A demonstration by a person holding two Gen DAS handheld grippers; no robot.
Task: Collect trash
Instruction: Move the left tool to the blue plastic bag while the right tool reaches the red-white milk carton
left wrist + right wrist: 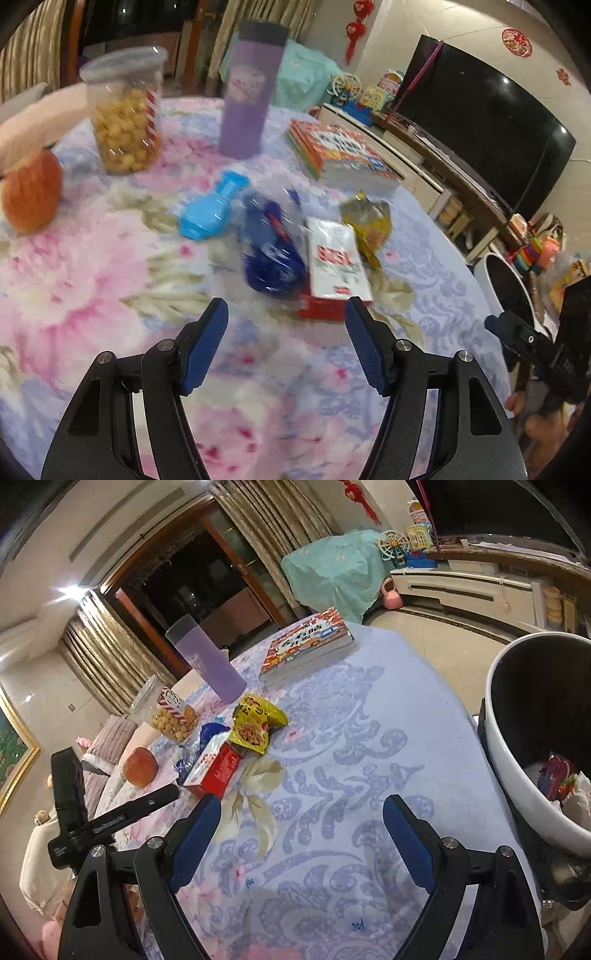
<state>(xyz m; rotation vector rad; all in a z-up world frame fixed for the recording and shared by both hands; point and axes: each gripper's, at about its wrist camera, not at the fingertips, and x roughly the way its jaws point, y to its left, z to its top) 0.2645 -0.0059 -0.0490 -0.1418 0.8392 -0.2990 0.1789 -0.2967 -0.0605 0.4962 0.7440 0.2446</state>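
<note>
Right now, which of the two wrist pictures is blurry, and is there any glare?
Left wrist view: motion blur smears the popcorn jar and blue wrapper; only the left gripper looks crisp. Right wrist view: sharp, with a starburst glare from a ceiling light; both bend straight lines at the edges.

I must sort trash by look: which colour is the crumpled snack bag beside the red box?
Yellow snack bag; clearest in the right wrist view.

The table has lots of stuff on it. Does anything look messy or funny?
Yes. A crumpled yellow snack wrapper and a squashed blue plastic bag lie loose by the red and white box, like litter. The popcorn jar, purple cup and books look tidy.
</note>
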